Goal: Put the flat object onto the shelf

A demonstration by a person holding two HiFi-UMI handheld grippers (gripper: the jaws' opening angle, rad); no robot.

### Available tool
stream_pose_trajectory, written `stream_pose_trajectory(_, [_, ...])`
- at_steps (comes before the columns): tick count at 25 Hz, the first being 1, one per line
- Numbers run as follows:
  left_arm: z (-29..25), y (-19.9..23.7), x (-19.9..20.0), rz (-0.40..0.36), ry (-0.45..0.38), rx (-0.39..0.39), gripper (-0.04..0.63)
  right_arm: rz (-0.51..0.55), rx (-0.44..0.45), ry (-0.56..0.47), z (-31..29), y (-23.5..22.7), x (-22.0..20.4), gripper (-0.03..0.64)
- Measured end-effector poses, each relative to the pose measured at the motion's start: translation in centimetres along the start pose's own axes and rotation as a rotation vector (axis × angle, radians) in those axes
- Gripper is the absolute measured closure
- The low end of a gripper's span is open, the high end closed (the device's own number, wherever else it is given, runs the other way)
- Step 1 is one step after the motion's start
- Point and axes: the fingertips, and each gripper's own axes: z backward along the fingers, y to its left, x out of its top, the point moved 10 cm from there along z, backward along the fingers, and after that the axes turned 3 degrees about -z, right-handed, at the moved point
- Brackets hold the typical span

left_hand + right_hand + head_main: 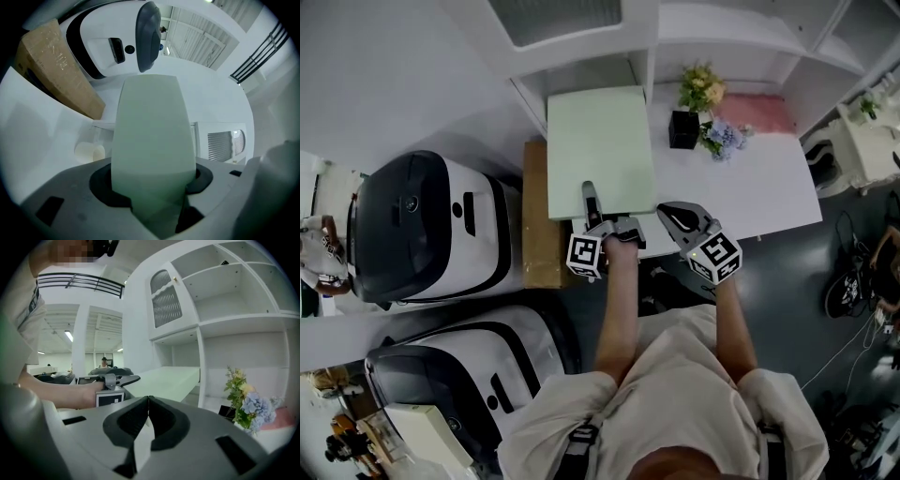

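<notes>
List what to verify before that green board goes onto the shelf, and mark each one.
1. Grip: left tongs shut on the board: ok.
2. Spare hand: right tongs shut and empty: ok.
3. Board level: ok, it lies roughly flat in the right gripper view.
4. Far edge of the board already inside the shelf: cannot tell.
5. Room on the shelf: cannot tell, little of its inside shows.
6. The vase stands apart from the board, off to its right: ok.
</notes>
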Motion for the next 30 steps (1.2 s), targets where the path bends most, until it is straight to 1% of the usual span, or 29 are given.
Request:
stream_pose_trajectory(1, [-0.1,0.0,-0.2,0.003,-0.002,0.001,0.334,-0.008,0.038,-0.011,0.1,-0.4,0.0,0.549])
stream_pose_trajectory(5, [-0.9,0.0,-0.6,0.010,-0.011,0.003,0.334,-0.081,0.246,-0.065,0.1,-1.7,0.2,0.549])
stream_pose_trajectory(6, [-1.0,0.0,-0.7,0.010,-0.015,0.004,0.334,-0.073,0.276,-0.057,-0.2,-1.9,0.3,0.549])
stream_pose_trajectory(7, [-1.2,-0.1,-0.9,0.012,-0.019,0.003,0.334,-0.056,0.289,-0.043,-0.4,-2.0,0.3,0.549])
stream_pose_trajectory(10, [-2.0,-0.1,-1.3,0.016,-0.028,-0.005,0.334,-0.038,0.257,-0.039,-1.3,-2.8,0.4,0.549])
stream_pose_trajectory(13, [-2.7,-0.1,-1.3,0.005,-0.025,0.002,0.334,-0.022,0.252,-0.051,-2.0,-3.4,0.5,0.549])
stream_pose_trajectory(18, [-4.3,-0.3,-1.4,0.011,-0.002,-0.002,0.334,0.058,0.219,-0.045,-2.8,-4.4,1.0,0.549])
stream_pose_trajectory(23, [-6.2,-0.5,-1.6,0.019,0.043,-0.005,0.334,0.175,0.155,0.017,-4.1,-5.6,1.0,0.549])
stream_pose_trajectory(30, [-8.4,-0.5,-2.3,0.022,0.078,-0.011,0.334,0.161,0.152,-0.005,-5.6,-7.9,1.3,0.549])
